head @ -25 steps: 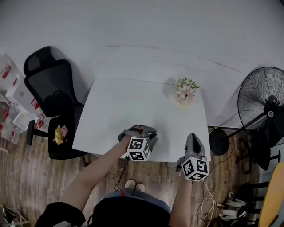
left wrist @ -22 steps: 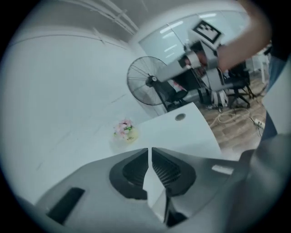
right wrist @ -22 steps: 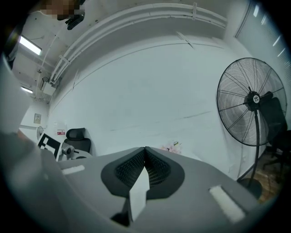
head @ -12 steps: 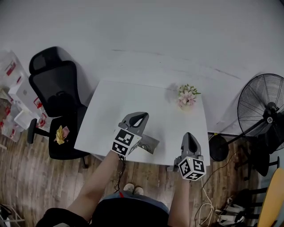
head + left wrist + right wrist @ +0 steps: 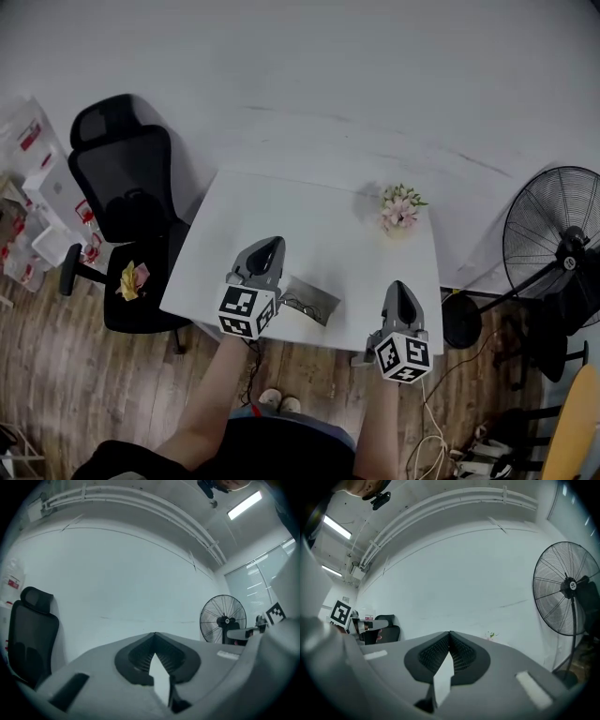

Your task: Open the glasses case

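Observation:
The grey glasses case (image 5: 313, 300) lies near the front edge of the white table (image 5: 281, 216); something thin and dark shows at its left end. Whether its lid stands up I cannot tell. My left gripper (image 5: 268, 247) hovers just left of the case, apart from it, pointing level at the far wall. In the left gripper view its jaws (image 5: 153, 634) meet at the tips with nothing between them. My right gripper (image 5: 398, 287) hangs at the table's front right, also shut and empty, its tips (image 5: 449, 633) touching. Neither gripper view shows the case.
A small vase of pink flowers (image 5: 398, 208) stands at the table's back right. A black office chair (image 5: 122, 187) with a yellow thing on its seat is at the left. A standing fan (image 5: 562, 234) and cables on the floor are at the right.
My left gripper has lifted off the case, rolled upright and drifted left, its jaws now closed. The case stays on the table. The right gripper has barely shifted.

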`<state>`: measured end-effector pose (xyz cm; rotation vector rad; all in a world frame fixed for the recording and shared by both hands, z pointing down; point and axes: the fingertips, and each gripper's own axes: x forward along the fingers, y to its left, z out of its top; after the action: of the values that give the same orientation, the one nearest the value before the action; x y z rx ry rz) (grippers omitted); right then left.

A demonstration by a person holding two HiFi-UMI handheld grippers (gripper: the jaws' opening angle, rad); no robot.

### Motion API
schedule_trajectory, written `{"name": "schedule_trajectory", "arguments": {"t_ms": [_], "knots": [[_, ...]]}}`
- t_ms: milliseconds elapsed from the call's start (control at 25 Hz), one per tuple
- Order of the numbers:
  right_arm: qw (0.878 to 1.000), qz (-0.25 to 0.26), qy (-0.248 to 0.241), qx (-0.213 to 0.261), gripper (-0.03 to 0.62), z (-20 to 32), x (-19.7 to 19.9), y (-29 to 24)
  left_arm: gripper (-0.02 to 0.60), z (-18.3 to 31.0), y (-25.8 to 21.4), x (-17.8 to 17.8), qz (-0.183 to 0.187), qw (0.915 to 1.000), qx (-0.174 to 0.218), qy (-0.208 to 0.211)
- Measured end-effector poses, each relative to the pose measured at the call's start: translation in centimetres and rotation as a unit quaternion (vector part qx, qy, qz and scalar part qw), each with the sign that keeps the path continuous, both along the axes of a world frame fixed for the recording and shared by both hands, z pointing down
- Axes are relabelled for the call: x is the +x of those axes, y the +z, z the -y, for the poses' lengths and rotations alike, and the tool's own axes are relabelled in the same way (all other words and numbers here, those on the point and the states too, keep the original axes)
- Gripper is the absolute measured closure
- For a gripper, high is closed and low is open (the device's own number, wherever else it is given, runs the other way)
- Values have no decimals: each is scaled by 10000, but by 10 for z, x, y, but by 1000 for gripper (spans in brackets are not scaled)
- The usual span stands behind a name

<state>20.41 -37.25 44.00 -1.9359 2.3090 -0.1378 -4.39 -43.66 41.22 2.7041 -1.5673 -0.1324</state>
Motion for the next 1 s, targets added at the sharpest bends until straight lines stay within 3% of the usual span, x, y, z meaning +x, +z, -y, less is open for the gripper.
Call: {"name": "schedule_trajectory", "arguments": {"t_ms": [160,1000], "knots": [[10000,-19,39,-35,585,-2,-2,3,574,-4,8,2,278,9996,-8,49],[9999,-52,88,-80,585,-2,-1,4,574,-2,7,8,433,9990,-45,118]]}}
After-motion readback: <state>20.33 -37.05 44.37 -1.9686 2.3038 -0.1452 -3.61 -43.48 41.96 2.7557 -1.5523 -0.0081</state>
